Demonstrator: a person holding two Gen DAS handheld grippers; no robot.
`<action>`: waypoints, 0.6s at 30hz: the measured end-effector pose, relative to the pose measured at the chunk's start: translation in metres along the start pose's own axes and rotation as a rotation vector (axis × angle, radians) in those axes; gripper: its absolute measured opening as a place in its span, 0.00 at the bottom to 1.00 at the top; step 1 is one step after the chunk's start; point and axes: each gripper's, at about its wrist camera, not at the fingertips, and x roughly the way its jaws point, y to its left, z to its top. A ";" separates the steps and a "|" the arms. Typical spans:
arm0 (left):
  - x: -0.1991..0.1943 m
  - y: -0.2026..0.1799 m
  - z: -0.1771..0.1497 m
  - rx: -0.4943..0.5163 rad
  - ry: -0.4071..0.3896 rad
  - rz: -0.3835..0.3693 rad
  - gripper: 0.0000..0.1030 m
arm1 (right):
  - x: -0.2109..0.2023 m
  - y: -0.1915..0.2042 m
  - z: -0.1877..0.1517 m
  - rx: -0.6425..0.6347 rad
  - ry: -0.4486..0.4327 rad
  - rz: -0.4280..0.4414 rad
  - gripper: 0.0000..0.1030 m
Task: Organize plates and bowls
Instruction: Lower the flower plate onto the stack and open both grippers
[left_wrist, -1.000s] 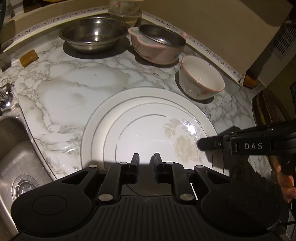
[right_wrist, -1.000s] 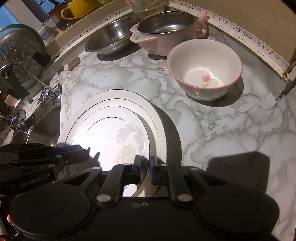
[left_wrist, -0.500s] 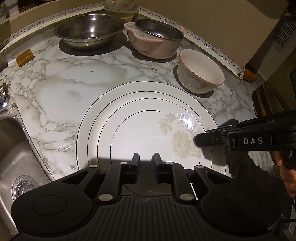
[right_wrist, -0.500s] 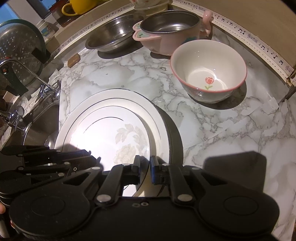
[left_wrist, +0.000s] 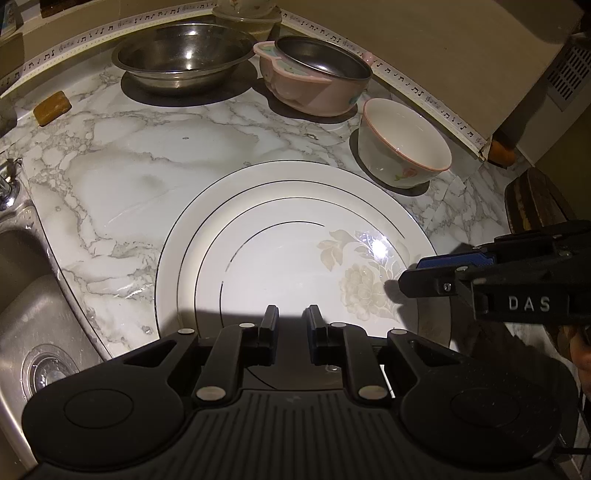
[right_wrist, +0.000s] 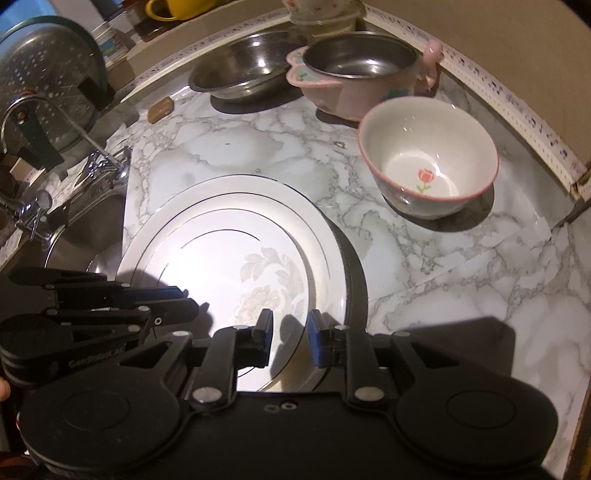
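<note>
A large white plate (left_wrist: 288, 251) with thin dark rings and a pale flower lies on the marble counter (left_wrist: 147, 166) beside the sink. My left gripper (left_wrist: 290, 332) hangs over its near rim with jaws almost together and nothing pinched between them. From the plate's right side, my right gripper (right_wrist: 290, 339) has its jaws opening. The plate (right_wrist: 229, 251) shows in the gap and the pads stand clear of it. Behind it are a pink-rimmed white bowl (right_wrist: 428, 158), a pink bowl with a steel liner (right_wrist: 362, 74) and a wide steel bowl (right_wrist: 240, 70).
The sink (left_wrist: 22, 295) drops away left of the plate, with a faucet (right_wrist: 55, 110) and a steel colander (right_wrist: 44, 74) behind it. A brown block (left_wrist: 51, 107) lies at the counter's back left. The wall closes the back and right. A dark wooden object (left_wrist: 532, 206) sits at the right edge.
My right gripper's jaws have parted from nearly together to a clear gap, and its view has rolled slightly. The left gripper, the plate and the bowls stay where they were.
</note>
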 end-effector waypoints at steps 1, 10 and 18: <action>-0.001 -0.001 0.001 0.003 -0.004 0.000 0.15 | -0.002 0.002 -0.001 -0.013 -0.005 -0.003 0.24; -0.025 -0.013 0.012 0.051 -0.084 0.004 0.15 | -0.016 0.013 0.001 -0.072 -0.063 -0.015 0.30; -0.039 -0.012 0.025 0.072 -0.124 0.035 0.18 | -0.028 0.019 0.008 -0.105 -0.110 -0.005 0.33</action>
